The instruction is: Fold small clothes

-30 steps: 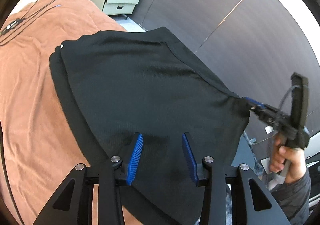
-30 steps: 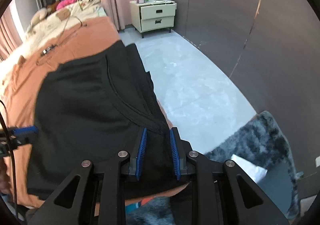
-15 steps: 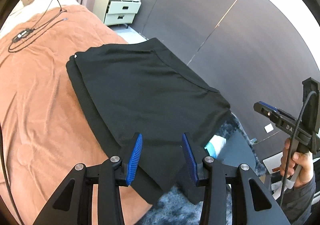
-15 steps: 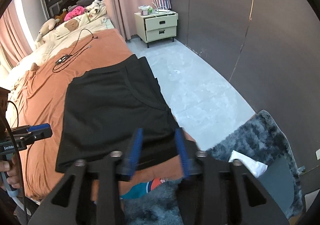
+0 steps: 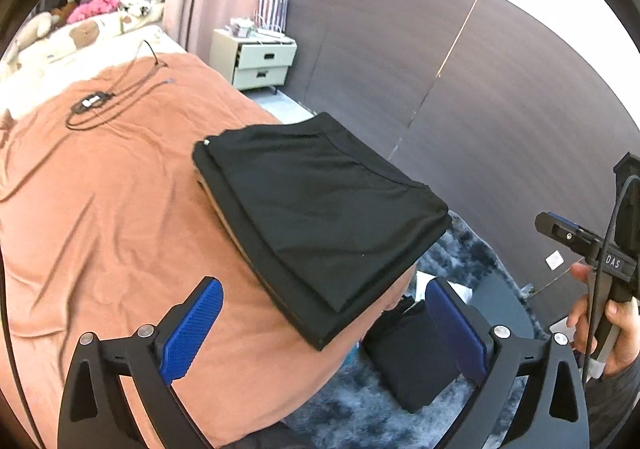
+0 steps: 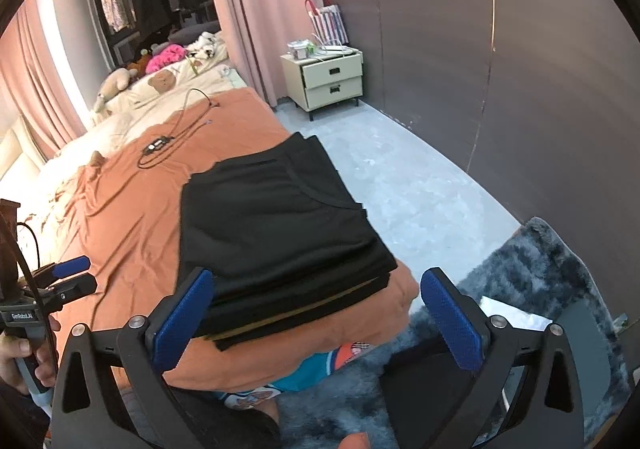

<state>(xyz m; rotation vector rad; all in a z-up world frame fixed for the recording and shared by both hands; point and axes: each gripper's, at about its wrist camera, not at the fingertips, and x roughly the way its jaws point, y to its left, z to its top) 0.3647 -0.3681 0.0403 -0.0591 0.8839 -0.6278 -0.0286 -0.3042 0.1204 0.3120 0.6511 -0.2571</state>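
the black folded garment of thin knit cloth (image 5: 320, 209) lies flat on the bed with the rust-orange sheet (image 5: 100, 217), at the corner of the bed near the grey floor (image 6: 400, 177). its layers are stacked and the edges show as dark bands along the near side; the near corner of it reaches over the edge of the bed.

the left tool (image 5: 324, 329) has its blue ribbed pads (image 5: 188, 333) wide apart and the jaws are opening; nothing is between them, and the garment lies beyond the tips. the right tool (image 6: 316, 317) is the same, its jaws are opening and the blue pads (image 6: 452, 321) stand far from each other, with no cloth pressed by them. the edge of the garment stack lies just in front of its left pad.

in the left wrist view a hand (image 5: 612, 333) holds the handle of the right tool at the right border. a black cable with a small box (image 6: 160, 145) lies on the sheet, well apart from the garment. a cream bedside cabinet with two drawers (image 6: 328, 81) stands by the dark wall. a grey-blue fluffy rug (image 6: 532, 273) lies on the floor beside the bed.
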